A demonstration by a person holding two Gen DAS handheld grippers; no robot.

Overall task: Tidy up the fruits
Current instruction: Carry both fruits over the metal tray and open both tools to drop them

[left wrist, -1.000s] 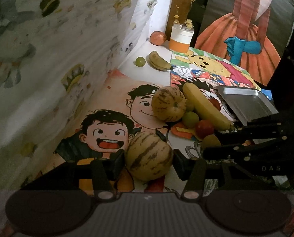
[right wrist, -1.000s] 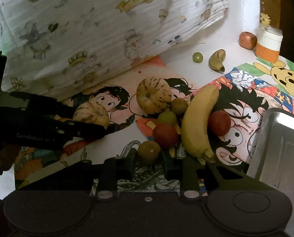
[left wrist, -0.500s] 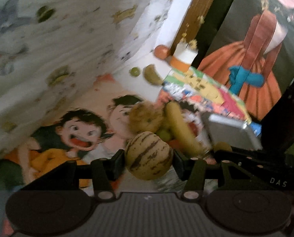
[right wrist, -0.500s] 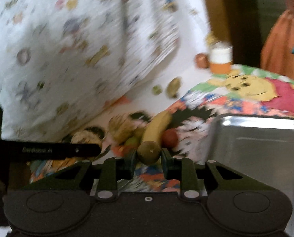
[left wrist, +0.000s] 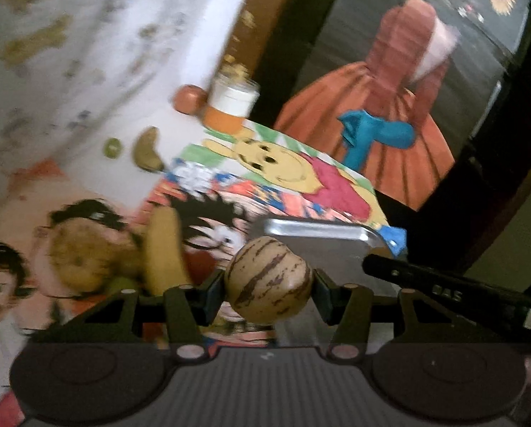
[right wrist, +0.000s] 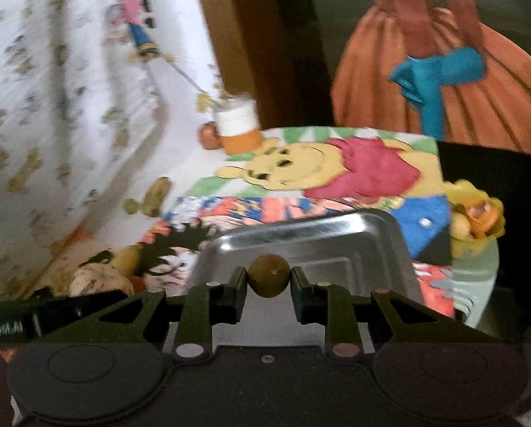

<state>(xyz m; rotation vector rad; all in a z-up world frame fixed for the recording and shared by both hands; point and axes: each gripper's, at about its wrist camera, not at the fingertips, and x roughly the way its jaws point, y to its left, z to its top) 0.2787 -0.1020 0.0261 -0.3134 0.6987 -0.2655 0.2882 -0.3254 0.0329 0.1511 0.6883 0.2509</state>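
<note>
In the left wrist view, going left to right: a second striped melon [left wrist: 83,256], blurred, lies at lower left on the cartoon-printed cloth [left wrist: 12,277] that covers the counter; just right of it a long yellow banana [left wrist: 162,249] lies lengthwise; at upper left of centre a small green fruit [left wrist: 112,147] and a short brownish banana [left wrist: 146,151] lie on the white part of the counter, with an orange-red round fruit [left wrist: 188,98] and a white-and-orange jar [left wrist: 231,105] behind them; at centre bottom the left claw [left wrist: 269,290] is clenched on a round tan melon with dark brown stripes [left wrist: 269,281], both pads pressing its sides, the melon lifted clear of the cloth; behind it the shiny rectangular metal tray [left wrist: 322,240] rests on the cloth; at lower right the black arm of the right claw crosses the frame.

In the right wrist view, the black left claw enters at lower left, beside the blurred pale melon [right wrist: 98,279]; at centre the right claw [right wrist: 269,279] is clenched on a small round olive-green fruit [right wrist: 269,275], held over the near rim of the tray [right wrist: 301,235], apart from its floor; at the right edge a yellow dish of small fruit-like items [right wrist: 477,219] sits beyond the cloth.
</note>
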